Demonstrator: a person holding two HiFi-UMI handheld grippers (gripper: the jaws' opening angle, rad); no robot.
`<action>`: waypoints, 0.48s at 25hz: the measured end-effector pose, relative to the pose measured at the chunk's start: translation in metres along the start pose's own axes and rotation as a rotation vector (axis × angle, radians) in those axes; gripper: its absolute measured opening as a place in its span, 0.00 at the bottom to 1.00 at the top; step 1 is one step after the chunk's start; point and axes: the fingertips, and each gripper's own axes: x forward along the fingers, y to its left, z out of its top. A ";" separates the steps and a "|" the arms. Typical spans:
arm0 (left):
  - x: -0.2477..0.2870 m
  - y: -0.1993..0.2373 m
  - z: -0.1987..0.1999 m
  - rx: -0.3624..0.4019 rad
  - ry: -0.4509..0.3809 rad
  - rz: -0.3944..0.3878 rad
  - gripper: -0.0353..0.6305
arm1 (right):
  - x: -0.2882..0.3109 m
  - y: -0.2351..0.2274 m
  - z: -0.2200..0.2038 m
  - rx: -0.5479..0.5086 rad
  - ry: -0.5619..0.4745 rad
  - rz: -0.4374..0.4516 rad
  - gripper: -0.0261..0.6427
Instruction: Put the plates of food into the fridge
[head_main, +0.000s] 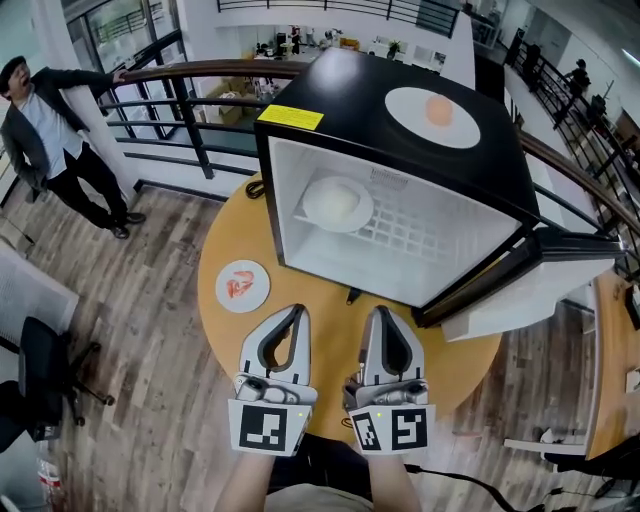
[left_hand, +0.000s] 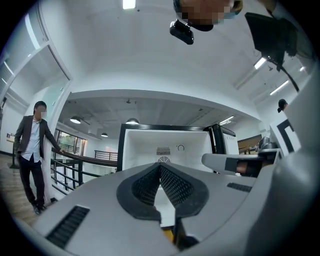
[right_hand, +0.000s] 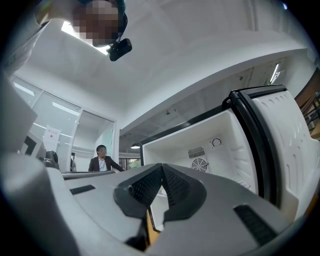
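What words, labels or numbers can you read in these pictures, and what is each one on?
No text is legible anywhere.
Yellow label on top of the fridge: print too small to read.
Faint print inside the fridge: too blurred to read.
Cubes on the left gripper and right gripper: square black-and-white markers only, no letters or numbers.
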 end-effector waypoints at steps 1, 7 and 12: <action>-0.003 0.001 0.001 0.001 -0.003 0.009 0.06 | 0.000 0.002 0.000 0.001 0.001 0.009 0.06; -0.021 0.018 0.002 0.019 -0.005 0.093 0.06 | 0.001 0.018 -0.009 0.017 0.012 0.068 0.06; -0.038 0.055 -0.003 0.013 0.012 0.194 0.06 | 0.012 0.040 -0.028 0.037 0.050 0.129 0.06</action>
